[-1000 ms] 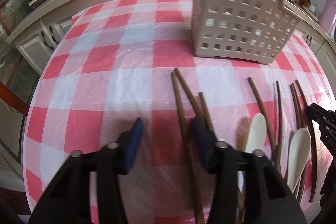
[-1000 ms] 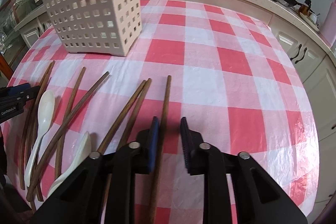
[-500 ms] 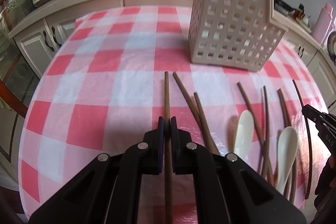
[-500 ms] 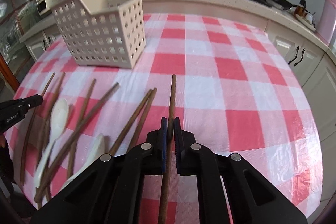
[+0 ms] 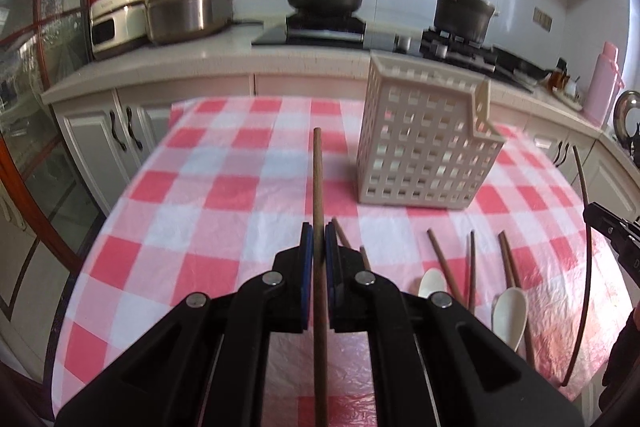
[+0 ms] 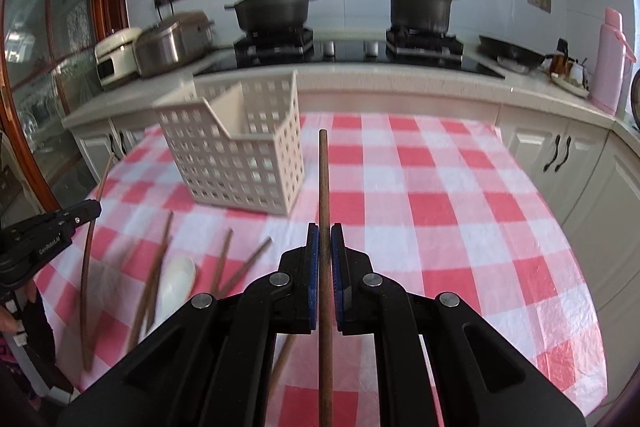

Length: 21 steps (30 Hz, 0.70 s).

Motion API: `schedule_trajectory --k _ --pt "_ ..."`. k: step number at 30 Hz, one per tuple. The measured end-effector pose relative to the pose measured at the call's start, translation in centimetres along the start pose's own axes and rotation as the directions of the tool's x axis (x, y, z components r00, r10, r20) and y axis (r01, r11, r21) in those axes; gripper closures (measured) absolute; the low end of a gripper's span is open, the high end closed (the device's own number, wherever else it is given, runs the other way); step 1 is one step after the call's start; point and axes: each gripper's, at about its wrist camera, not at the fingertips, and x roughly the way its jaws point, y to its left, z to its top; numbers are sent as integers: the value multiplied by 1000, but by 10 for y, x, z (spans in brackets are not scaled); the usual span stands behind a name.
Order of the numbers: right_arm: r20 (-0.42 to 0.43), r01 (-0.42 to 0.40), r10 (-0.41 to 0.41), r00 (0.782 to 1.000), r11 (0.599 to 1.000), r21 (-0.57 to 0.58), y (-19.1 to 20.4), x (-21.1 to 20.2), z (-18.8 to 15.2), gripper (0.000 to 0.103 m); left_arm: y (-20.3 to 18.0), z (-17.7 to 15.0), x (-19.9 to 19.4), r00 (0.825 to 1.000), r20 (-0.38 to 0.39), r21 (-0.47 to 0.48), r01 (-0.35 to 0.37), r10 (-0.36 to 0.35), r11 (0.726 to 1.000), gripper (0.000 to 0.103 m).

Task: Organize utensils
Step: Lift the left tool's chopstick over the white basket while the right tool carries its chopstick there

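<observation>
My left gripper (image 5: 319,233) is shut on a brown wooden chopstick (image 5: 318,179) and holds it lifted above the checked table, tip pointing forward. My right gripper (image 6: 325,233) is shut on another brown chopstick (image 6: 323,179), also lifted. A cream perforated utensil basket (image 5: 426,143) stands upright on the table ahead; it also shows in the right wrist view (image 6: 236,155). Several chopsticks (image 5: 448,267) and two white spoons (image 5: 510,311) lie on the table between the grippers. The spoon and chopsticks show in the right wrist view (image 6: 176,283).
The table wears a red and white checked cloth (image 5: 224,195). Behind it runs a kitchen counter (image 5: 200,63) with pots, a stove and a rice cooker. White cabinets (image 6: 560,151) stand to the right. A pink flask (image 6: 610,59) is on the counter.
Both grippers closed on a chopstick each, then lifted and tilted up, so the view now shows the counter and stove behind the table.
</observation>
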Motion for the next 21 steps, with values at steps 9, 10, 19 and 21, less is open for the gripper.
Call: schedule_trajectory --k 9,10,19,21 --pt "114 -11 14 993 1000 -25 8 -26 22 94 -5 17 -34 993 121 15 9 -10 1000 97" --pt "122 -9 13 992 1000 -27 9 -28 24 94 -5 19 -37 991 130 16 10 -12 1000 97" --pt "185 3 5 983 999 -47 12 -39 46 95 -11 44 -56 975 220 36 18 -25 999 97" --pt "199 6 5 980 998 -56 13 -40 52 95 -13 52 -58 971 236 38 22 -31 999 97"
